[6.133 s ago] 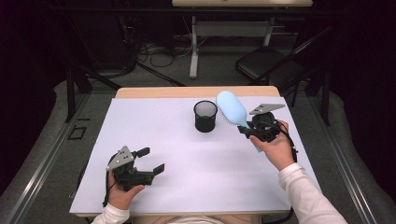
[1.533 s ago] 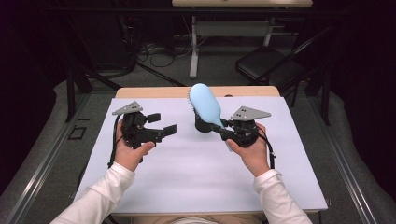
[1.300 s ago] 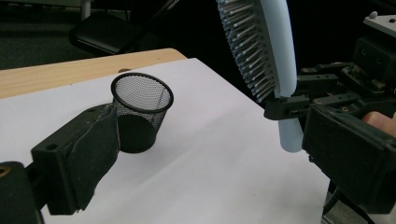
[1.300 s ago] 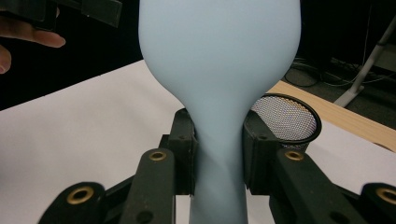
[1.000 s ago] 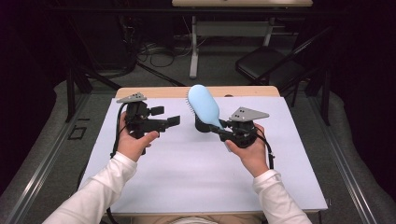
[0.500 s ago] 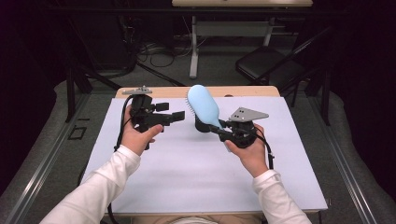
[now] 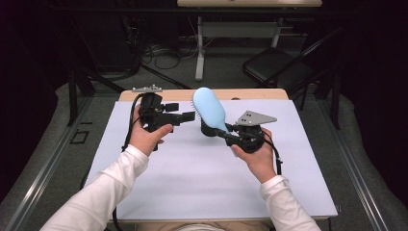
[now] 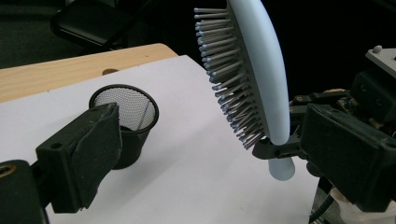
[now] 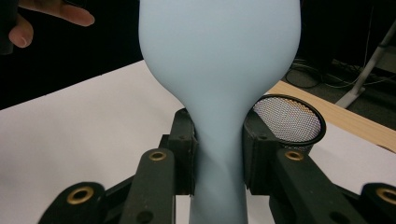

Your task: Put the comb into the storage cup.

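A light blue hairbrush (image 7: 210, 108) stands tilted above the table, head up and bristles facing left. My right gripper (image 7: 230, 132) is shut on its narrow handle (image 9: 218, 154), with one pad on each side. My left gripper (image 7: 185, 111) is open just left of the brush head, its jaws pointing at the bristles without touching them. In the left gripper view the bristles (image 8: 229, 79) sit between and beyond the wide-apart pads (image 8: 93, 154). A black mesh cup (image 8: 123, 116) stands upright on the white sheet behind the brush, partly hidden by it in the high view (image 7: 208, 129).
A white sheet (image 7: 192, 178) covers most of the table, with a wooden strip (image 7: 260, 94) along the far edge. A black chair (image 7: 274, 72) and desk legs (image 7: 198, 57) stand on the floor beyond. Both forearms come in from the near edge.
My left gripper has moved right and a little up, from the table's left side to just beside the brush head. The right gripper and the brush have stayed in place.
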`<move>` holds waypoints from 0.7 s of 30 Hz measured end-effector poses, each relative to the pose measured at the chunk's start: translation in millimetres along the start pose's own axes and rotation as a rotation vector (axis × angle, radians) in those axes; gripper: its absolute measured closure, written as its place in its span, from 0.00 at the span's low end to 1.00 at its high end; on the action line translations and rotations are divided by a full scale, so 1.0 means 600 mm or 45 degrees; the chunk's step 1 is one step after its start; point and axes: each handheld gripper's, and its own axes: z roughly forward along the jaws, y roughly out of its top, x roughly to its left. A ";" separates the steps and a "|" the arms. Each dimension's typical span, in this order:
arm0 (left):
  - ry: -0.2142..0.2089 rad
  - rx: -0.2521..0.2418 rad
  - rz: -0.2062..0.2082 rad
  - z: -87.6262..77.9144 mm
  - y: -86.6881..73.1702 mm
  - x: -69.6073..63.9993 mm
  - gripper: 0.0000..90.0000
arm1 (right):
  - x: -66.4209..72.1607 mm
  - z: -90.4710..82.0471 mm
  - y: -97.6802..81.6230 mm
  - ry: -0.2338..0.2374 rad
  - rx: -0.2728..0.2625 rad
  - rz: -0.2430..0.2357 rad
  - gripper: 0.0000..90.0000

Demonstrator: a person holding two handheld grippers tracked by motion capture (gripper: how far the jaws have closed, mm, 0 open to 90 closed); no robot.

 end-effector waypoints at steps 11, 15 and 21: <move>-0.016 0.024 0.010 0.014 0.021 -0.012 0.06 | 0.000 0.000 -0.001 0.001 0.001 0.001 0.77; -0.028 0.027 -0.001 0.020 0.027 -0.013 0.07 | 0.001 0.001 -0.001 0.004 -0.001 -0.002 0.77; -0.033 0.018 -0.002 0.027 0.031 -0.018 0.08 | 0.003 0.002 -0.001 0.005 0.003 -0.006 0.77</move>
